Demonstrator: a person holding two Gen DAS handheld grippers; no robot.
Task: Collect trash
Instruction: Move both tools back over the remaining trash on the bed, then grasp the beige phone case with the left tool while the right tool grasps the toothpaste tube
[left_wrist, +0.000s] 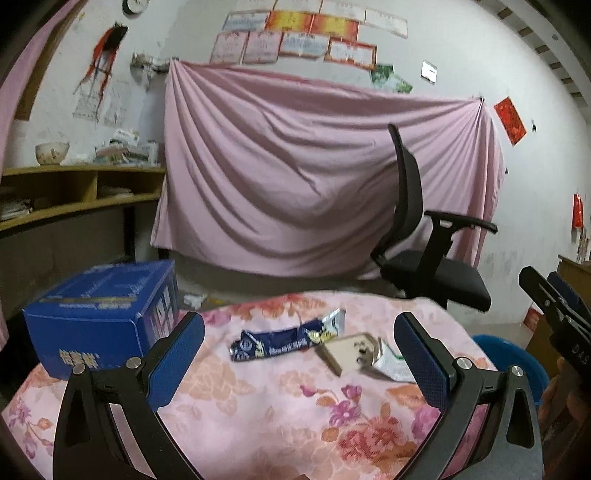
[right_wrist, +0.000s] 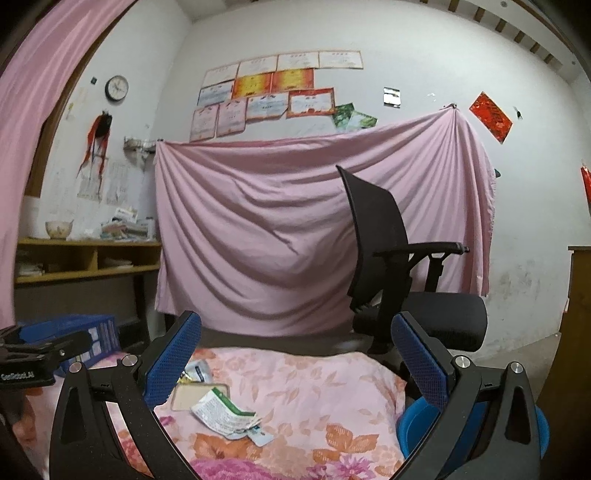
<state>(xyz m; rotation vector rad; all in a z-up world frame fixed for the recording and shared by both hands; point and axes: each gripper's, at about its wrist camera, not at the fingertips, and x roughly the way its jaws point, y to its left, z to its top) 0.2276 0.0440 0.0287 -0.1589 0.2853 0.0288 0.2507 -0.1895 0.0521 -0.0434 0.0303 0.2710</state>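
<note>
Left hand-held gripper (left_wrist: 299, 354) and right hand-held gripper (right_wrist: 295, 354), both level, jaws spread wide, holding nothing.

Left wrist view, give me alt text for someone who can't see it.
Open left gripper hovers over a pink floral tablecloth holding trash: a crumpled dark blue snack wrapper, a small tan cardboard box and a torn white-and-green paper packet. A blue cardboard carton sits left; a black office chair and hanging pink sheet stand behind.

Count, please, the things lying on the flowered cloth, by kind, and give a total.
Blue cardboard box: 1
Dark blue snack wrapper: 1
Small tan box: 1
Crumpled white and green wrapper: 1
Total: 4
</note>
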